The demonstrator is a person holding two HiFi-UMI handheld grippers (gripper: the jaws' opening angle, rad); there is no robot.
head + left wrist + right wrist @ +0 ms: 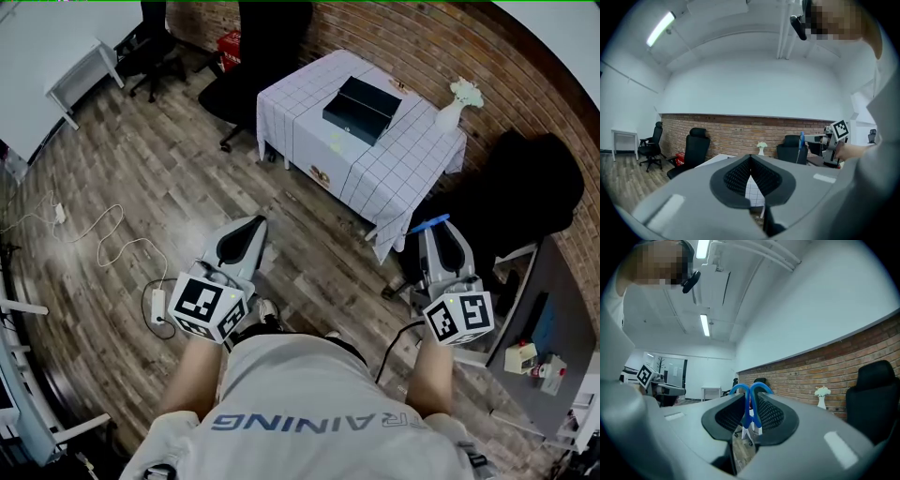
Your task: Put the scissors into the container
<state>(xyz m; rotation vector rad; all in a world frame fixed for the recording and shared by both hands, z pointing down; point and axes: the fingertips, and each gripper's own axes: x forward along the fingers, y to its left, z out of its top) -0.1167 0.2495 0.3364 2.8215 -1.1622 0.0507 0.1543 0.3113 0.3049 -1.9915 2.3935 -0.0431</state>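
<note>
We are standing on the wooden floor [141, 197], well back from the table [394, 173] with its white checked cloth. The dark container [351, 126] is sitting open near the middle of that cloth, with a white vase [448, 115] of pale flowers near it, toward the brick wall. From here we are seeing only a dark inside to the container, and it is too small for us to tell whether anything is lying in it.

We are carrying the scissors [746, 411] in the right gripper [439, 231], whose jaws are clenching them from both sides. The two blue handle loops are sticking up past the jaw tips, while the pale blades are pointing back toward the gripper's body. In the head view the blue handles are poking out just beyond the right gripper, level with the near corner of the table and well apart from the container.

We are holding the left gripper [247, 231] out beside it, with its jaws pressing together at the tips and gripping nothing.
</note>
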